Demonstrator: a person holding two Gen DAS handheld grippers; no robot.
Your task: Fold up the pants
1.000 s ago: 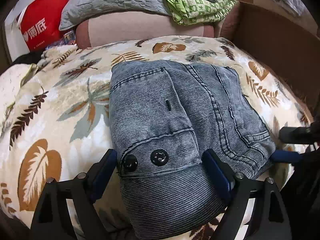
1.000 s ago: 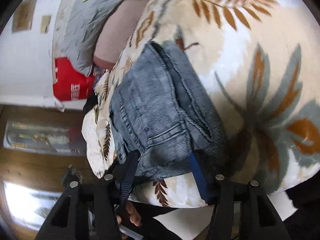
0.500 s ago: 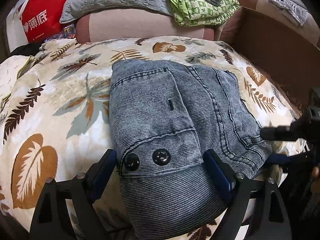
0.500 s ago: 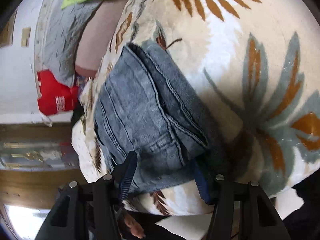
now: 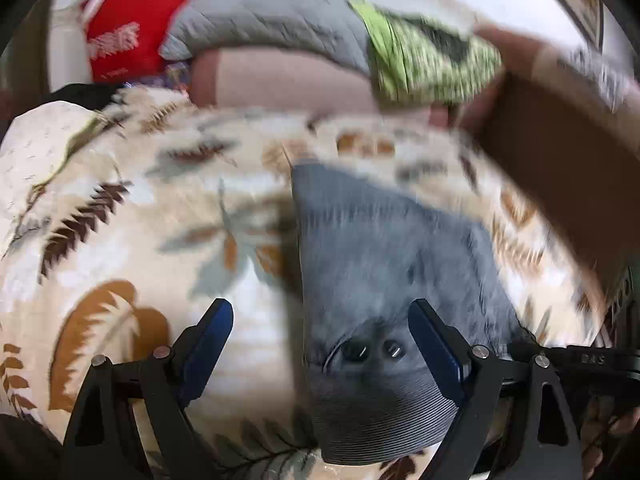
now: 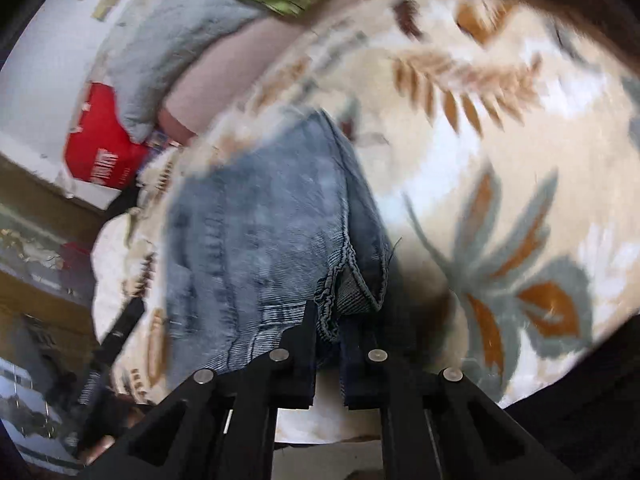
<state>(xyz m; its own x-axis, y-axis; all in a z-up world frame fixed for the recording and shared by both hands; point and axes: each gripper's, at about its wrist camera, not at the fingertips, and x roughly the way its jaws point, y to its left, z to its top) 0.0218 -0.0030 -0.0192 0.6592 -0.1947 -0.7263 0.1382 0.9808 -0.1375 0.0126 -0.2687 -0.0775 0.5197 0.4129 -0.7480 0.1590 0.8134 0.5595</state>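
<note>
Your right tool [image 6: 328, 320] has clamped down on a hem edge of the pants [image 6: 260, 240] — the jaws are pinched together with denim between them. From it the folded bundle runs away toward 11 o'clock across the leaf-print bed [image 6: 500, 160]. Your left tool [image 5: 320, 332] stands wide open and grips nothing — the buttoned end of the pants lies between its jaws, nearer the right one, long axis toward 12 o'clock.

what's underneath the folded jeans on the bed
The jeans lie on a cream leaf-print blanket, which shows all around them. Whatever sits directly beneath the denim is covered.
</note>
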